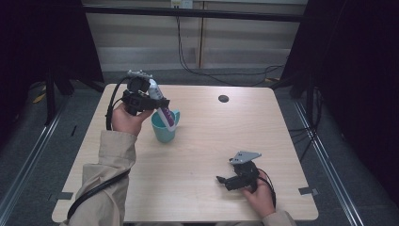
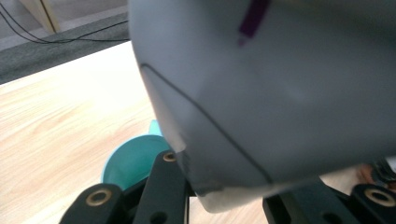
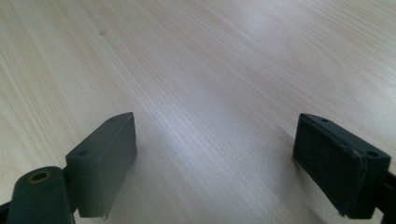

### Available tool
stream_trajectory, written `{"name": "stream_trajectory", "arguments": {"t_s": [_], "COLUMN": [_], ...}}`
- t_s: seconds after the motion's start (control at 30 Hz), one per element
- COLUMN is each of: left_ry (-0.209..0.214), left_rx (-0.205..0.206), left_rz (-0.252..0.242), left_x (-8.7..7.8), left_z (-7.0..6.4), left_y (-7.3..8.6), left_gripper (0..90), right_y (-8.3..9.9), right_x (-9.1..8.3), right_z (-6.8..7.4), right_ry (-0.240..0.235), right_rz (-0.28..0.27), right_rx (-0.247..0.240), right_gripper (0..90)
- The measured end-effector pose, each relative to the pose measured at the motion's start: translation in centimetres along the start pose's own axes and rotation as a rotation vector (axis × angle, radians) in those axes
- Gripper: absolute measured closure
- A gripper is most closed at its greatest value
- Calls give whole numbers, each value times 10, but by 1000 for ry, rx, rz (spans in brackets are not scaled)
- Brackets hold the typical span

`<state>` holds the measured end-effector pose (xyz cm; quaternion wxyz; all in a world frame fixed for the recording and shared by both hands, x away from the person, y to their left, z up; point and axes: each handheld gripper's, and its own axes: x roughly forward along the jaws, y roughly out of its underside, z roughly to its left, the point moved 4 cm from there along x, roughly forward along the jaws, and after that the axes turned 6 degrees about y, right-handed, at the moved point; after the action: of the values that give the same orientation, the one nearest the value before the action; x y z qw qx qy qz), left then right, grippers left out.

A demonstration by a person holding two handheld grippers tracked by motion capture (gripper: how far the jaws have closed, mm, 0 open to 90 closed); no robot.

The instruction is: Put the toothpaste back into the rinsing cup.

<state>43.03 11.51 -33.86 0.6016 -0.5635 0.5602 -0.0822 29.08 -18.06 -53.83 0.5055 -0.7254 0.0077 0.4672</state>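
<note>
1. Left gripper (image 1: 149, 100), high view: raised over the far-left part of the table (image 1: 202, 188), jaws clamped on a white tube (image 1: 162, 109) with purple print. Tube is tilted, its lower end down inside the teal cup (image 1: 163, 131). Cup stands upright on the table just right of the left hand (image 1: 123, 118).
2. Right gripper (image 1: 225, 181), high view: low at the near-right part of the table, held in the right hand (image 1: 259, 193), jaws spread, nothing between them. Grey three-cornered plate on top. Well apart from cup and tube.
3. Small dark round spot (image 1: 223, 98) on the far side of the table, apart from everything.
4. Left gripper view: tube (image 2: 280, 93) very close and blurred, pinched between the two black jaws at the bottom. Purple mark near its top edge. Teal cup (image 2: 133, 158) rim sits below and behind the tube, on the wood.
5. Right gripper view: both black fingers (image 3: 105, 154) wide apart, bare tabletop (image 3: 210, 70) between them. Jaws look close to the surface; contact can't be told.
</note>
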Motion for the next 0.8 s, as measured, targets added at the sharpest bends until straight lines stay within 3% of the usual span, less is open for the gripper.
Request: {"name": "stream_trajectory", "arguments": {"t_s": [0.67,0.8], "left_ry": [-85,-97], "left_rx": [-40,-29], "left_rz": [-34,-30], "left_x": [9,11], "left_z": [22,24], "left_y": [0,2], "left_gripper": [764,764], "right_y": [0,0], "right_x": [0,0], "right_z": [0,0], "right_ry": [0,-1], "right_rz": [-1,-1], "right_rx": [-1,-1], "right_gripper": [129,129]}}
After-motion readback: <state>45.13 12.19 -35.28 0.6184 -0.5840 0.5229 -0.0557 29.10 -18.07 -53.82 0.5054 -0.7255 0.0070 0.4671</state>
